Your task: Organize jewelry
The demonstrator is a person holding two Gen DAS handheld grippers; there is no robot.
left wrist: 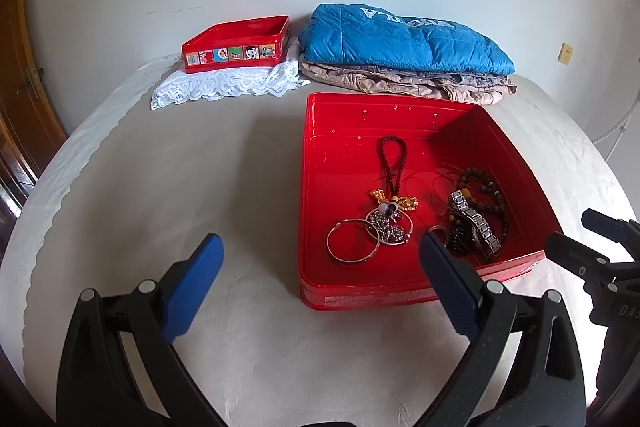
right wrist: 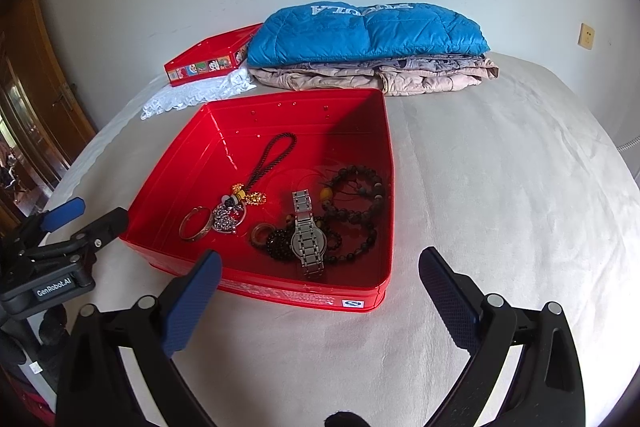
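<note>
Lying beyond spread fingers (right wrist: 444, 291): jewelry (right wrist: 304, 227)

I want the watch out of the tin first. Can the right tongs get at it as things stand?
Probably yes. The right tongs are open just short of the red tin, which has no lid on. The metal watch lies on top of the dark bead bracelets, near the front wall.

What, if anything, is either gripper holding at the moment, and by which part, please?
Nothing is held. The left gripper and right gripper are both open and empty; the jewelry, including the watch, lies untouched in the red tin.
</note>
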